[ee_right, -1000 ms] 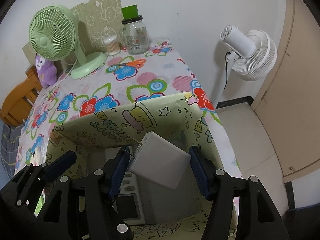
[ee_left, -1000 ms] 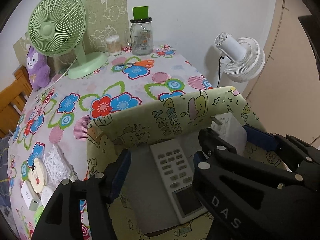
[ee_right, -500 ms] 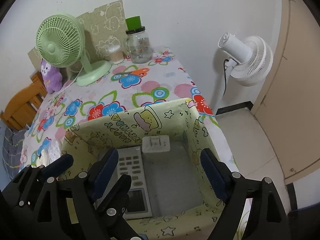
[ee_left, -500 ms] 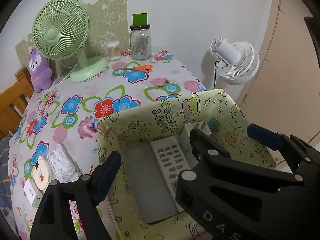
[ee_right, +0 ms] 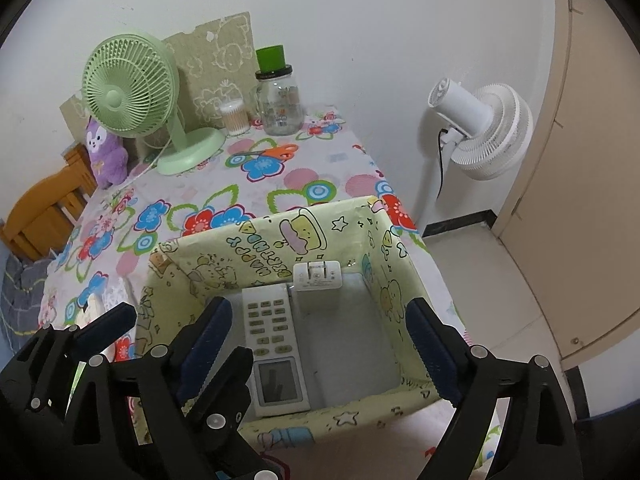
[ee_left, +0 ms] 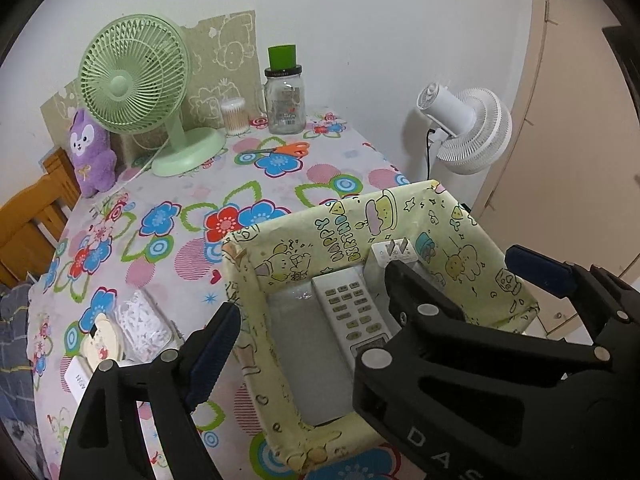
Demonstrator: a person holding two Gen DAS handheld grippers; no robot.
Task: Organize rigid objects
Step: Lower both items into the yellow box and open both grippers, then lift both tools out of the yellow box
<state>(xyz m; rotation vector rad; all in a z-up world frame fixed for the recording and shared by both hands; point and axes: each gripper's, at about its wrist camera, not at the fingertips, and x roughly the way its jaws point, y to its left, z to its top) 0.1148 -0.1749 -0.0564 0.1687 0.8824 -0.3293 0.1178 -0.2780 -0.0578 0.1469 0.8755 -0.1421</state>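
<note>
Nearest, the left claw (ee_left: pixel 304 340) and right claw (ee_right: pixel 320 344) hang above the open yellow-green box (ee_right: pixel 280 240), both spreading wider, nothing between their pads. Inside the box the white remote (ee_right: pixel 272 332) lies flat along its floor, and the white plug adapter (ee_right: pixel 318 284) leans against the far wall just beside it. Farther across the flowered counter (ee_left: pixel 168 184) stand a green fan (ee_left: pixel 136 80) and a glass jar (ee_left: pixel 285 100)

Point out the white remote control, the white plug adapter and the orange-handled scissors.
white remote control (ee_right: pixel 272 330), right wrist view, on its button panel.
white plug adapter (ee_right: pixel 317 282), right wrist view, on its pronged face.
orange-handled scissors (ee_left: pixel 294 148), left wrist view, on the orange handles.
</note>
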